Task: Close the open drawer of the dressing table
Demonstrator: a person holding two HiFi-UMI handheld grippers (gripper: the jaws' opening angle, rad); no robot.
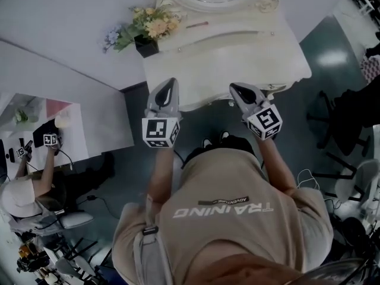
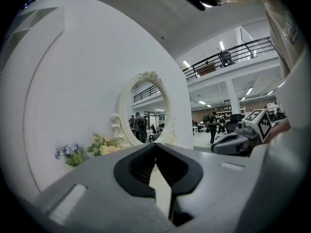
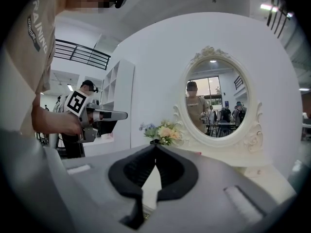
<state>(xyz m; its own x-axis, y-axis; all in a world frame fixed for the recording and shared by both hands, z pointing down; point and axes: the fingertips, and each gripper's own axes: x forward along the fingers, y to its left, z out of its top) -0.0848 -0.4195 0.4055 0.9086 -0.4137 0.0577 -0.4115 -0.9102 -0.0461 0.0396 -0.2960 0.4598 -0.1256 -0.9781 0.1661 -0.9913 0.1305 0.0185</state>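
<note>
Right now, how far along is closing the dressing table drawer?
Nothing looks done: the head view does not settle whether the drawer is open. In hand: left gripper and right gripper hover at the dressing table's front edge, jaws together, empty. Left: touching the drawer front and pushing it in.

Table (image 1: 237, 58): cream painted finish, smooth, soft sheen across the top.
Mirror frame (image 3: 252, 139): same cream, carved relief, faintly glossy. Glass (image 3: 214, 96): clean, fully reflective.
Left hand-held gripper (image 1: 173, 82) and right hand-held gripper (image 1: 233, 88): smooth matt grey shells, plastic by the look.
Pads (image 2: 141, 166): black, finely ribbed, dull, rubber-like.
Marker cubes (image 1: 160, 132): flat black-and-white print, no shine.
Flower pot (image 1: 146, 45): black, matt.
Flowers (image 1: 151, 25): real or cloth, cannot tell.
Floor (image 1: 323, 40): dark, smooth, polished, carrying a bright glare patch.
Wall (image 1: 59, 16): plain white, matt.
Shirt (image 1: 225, 218): beige cloth, soft folds, printed lettering.
</note>
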